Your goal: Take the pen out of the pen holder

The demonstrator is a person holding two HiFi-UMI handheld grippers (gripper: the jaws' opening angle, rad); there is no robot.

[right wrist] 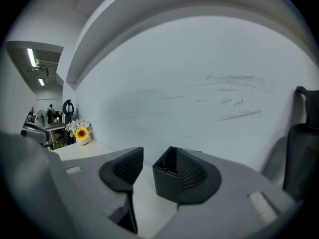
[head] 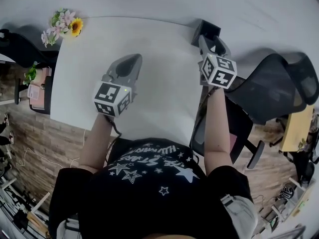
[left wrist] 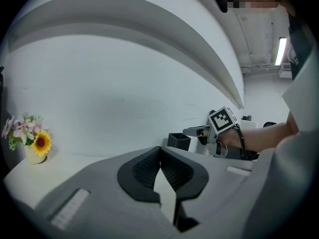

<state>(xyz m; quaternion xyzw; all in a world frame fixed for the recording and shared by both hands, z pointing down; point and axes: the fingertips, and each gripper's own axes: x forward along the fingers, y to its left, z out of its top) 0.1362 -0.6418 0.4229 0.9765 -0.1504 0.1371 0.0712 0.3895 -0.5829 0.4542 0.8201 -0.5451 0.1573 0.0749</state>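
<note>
Flower pot (head: 64,23) at the far left corner of the desk (head: 149,49), well apart from the work; left claw (left wrist: 159,151) hovers over mid-desk, tips together, nothing in them; pen holder (right wrist: 167,183), black and square, stands at the far right corner, near the edge; right claw (right wrist: 160,164) is spread wide, the holder showing between its jaws and hard by the right one, contact not determinable; the pen (right wrist: 162,169), as judged, is the thin item against the holder's inner wall, too small to confirm.

Risks, as judged: nothing steadies the holder, so a jaw catching its rim could tip it or push it off the nearby edge; closing on the wall instead of the pen would lift the holder whole; the pen sits low, so a shallow grasp may slip.

Desk white, smooth, matt; white wall behind; office chair (head: 269,88) to the right; wood-pattern floor (head: 40,133).
</note>
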